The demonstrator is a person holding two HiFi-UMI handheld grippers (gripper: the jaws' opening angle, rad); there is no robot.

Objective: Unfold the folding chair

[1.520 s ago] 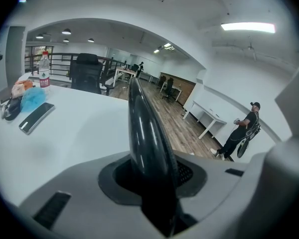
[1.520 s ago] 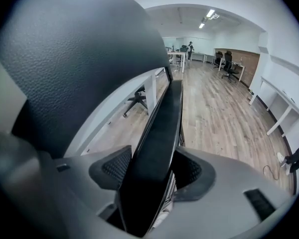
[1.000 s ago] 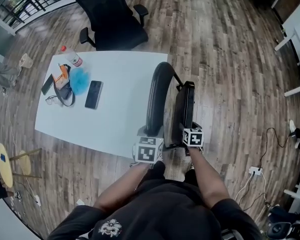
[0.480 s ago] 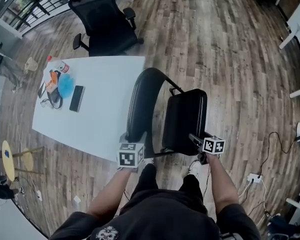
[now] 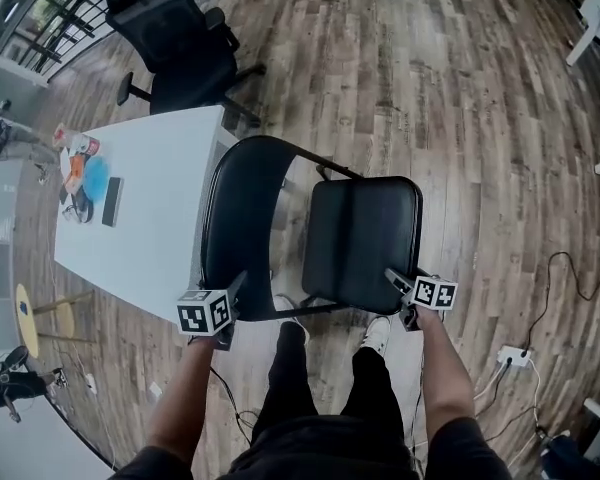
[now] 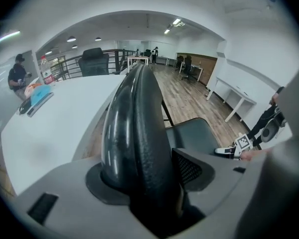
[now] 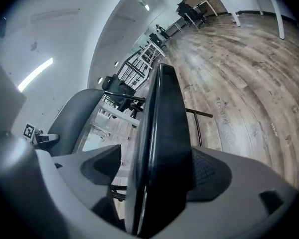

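The black folding chair stands open beside the white table (image 5: 150, 218). Its curved backrest (image 5: 235, 218) is upright and its padded seat (image 5: 360, 233) lies nearly level. My left gripper (image 5: 236, 286) sits at the backrest's top rim (image 6: 134, 113), which fills the gap between its jaws. Those jaws are opening. My right gripper (image 5: 395, 278) is at the seat's near right corner, and the seat's edge (image 7: 162, 133) stands between its jaws. They are opening too, and a thin gap shows beside the left pad.
A black office chair (image 5: 175, 38) stands beyond the table. A phone (image 5: 111, 201) and small items (image 5: 80, 173) lie at the table's far end. A power strip (image 5: 510, 356) with cables lies on the wood floor at the right. My legs stand just behind the chair.
The seat has swung down from upright to nearly level, and the right gripper went right and down with it. The left gripper slid left and lower along the backrest.
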